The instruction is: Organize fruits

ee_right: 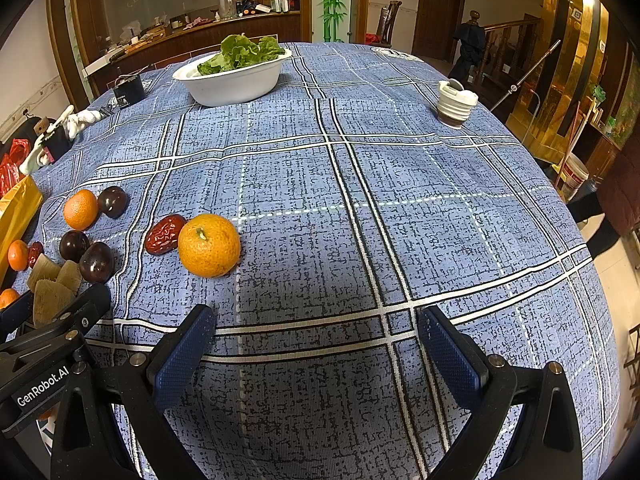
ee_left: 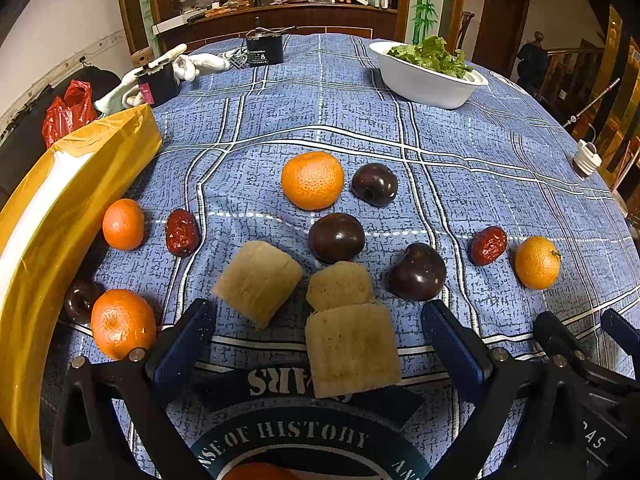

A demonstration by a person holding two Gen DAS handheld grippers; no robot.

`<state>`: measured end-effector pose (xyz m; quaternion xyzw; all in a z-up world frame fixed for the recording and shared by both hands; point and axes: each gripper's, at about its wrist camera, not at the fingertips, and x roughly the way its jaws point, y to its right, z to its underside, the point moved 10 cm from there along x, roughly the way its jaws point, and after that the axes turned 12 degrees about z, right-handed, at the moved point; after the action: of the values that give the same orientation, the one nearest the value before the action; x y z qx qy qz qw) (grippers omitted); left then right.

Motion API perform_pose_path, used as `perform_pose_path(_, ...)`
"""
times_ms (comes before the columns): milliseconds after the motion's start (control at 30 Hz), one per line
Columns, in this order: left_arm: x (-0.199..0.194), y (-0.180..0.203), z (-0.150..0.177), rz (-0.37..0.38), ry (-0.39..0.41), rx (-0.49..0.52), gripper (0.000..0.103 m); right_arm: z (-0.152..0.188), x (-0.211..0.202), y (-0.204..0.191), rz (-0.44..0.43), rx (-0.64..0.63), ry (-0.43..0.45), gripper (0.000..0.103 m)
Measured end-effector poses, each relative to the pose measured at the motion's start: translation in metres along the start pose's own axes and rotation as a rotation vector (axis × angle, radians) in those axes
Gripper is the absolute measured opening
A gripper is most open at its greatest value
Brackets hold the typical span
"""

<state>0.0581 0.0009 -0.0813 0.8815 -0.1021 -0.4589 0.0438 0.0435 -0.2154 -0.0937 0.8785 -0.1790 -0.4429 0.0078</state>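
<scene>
Fruit lies scattered on the blue plaid tablecloth [ee_left: 460,132]. In the left wrist view I see several oranges, one in the middle [ee_left: 312,180], several dark plums [ee_left: 336,237], two red dates [ee_left: 182,233] and three tan sugarcane pieces [ee_left: 352,350]. My left gripper [ee_left: 316,334] is open, its jaws either side of the nearest cane piece without touching it. My right gripper [ee_right: 316,344] is open and empty over bare cloth; an orange [ee_right: 209,245] and a date [ee_right: 163,235] lie ahead to its left. The right gripper also shows at the left view's right edge [ee_left: 576,340].
A yellow bag [ee_left: 60,216] lies along the table's left edge. A white bowl of lettuce [ee_left: 426,76] stands at the back. A black cylinder [ee_left: 264,49], white gloves [ee_left: 200,64] and a white threaded cap [ee_right: 456,104] sit near the edges.
</scene>
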Motion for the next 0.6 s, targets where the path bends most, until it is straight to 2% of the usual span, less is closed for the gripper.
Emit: perform_pose_path(600, -0.0071, -0.0001, 0.0092, 0.011, -0.020, 0.011, 0.103, -0.0003, 0.0018, 0.0012, -0.010, -0.009, 0.001, 0.103)
